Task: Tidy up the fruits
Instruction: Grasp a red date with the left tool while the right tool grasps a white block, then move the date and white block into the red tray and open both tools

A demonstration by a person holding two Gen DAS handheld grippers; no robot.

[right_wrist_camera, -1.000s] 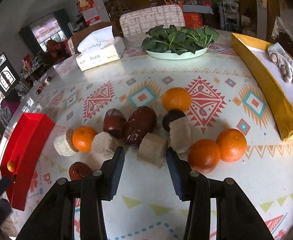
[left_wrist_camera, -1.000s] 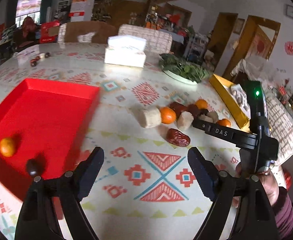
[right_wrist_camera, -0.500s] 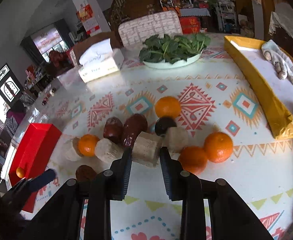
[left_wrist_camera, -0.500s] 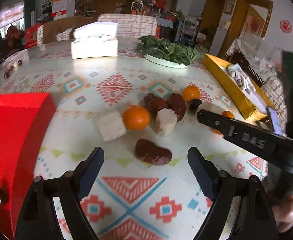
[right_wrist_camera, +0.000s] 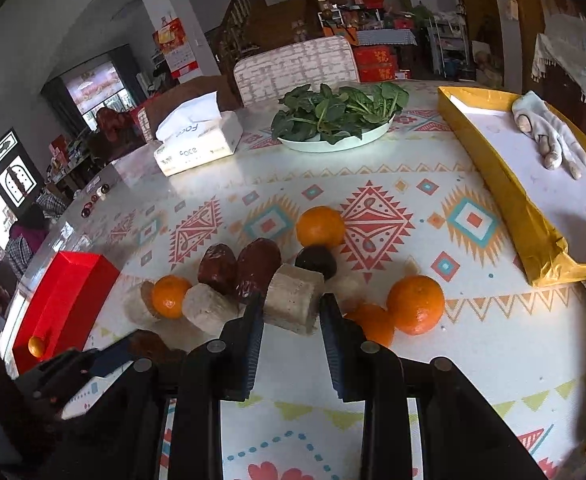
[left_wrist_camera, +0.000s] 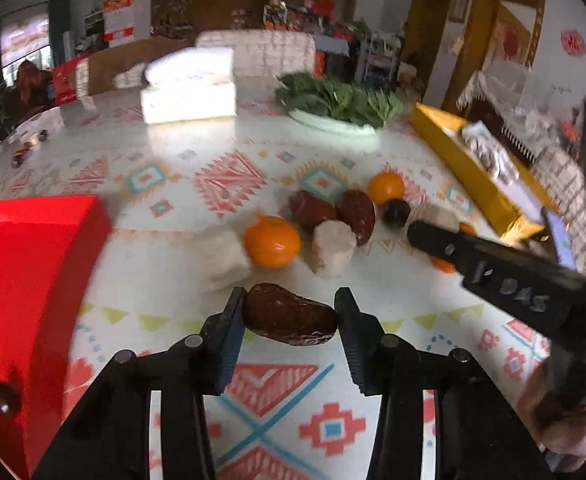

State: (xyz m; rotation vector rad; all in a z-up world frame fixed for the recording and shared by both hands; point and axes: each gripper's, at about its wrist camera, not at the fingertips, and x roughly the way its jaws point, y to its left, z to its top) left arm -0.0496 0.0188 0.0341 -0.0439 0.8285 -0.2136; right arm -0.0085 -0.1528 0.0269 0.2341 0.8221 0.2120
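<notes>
My left gripper [left_wrist_camera: 291, 295] has a dark red date [left_wrist_camera: 289, 316] between its pads; the jaws are closing and both pads touch the date's ends. My right gripper [right_wrist_camera: 291, 298] is shut on a beige cylindrical chunk [right_wrist_camera: 293, 300]. Around it lie oranges [right_wrist_camera: 415, 304], two more dates [right_wrist_camera: 217, 268], a dark plum [right_wrist_camera: 316, 262] and other beige chunks [right_wrist_camera: 209, 306]. At the left a red tray [left_wrist_camera: 33, 240] holds a small orange [right_wrist_camera: 37, 346]. The right gripper's body crosses the left wrist view as a black bar [left_wrist_camera: 493, 268].
At the back of the patterned tablecloth stand a tissue box [right_wrist_camera: 197, 144] and a plate of greens [right_wrist_camera: 335, 120]. A yellow box [right_wrist_camera: 505, 184] with a glove [right_wrist_camera: 549, 140] runs along the right edge. Chairs and a seated person are beyond the table.
The left gripper swung right from the red tray to the lone date and closed around it. The right gripper closed on the beige chunk, which now sits between its pads.
</notes>
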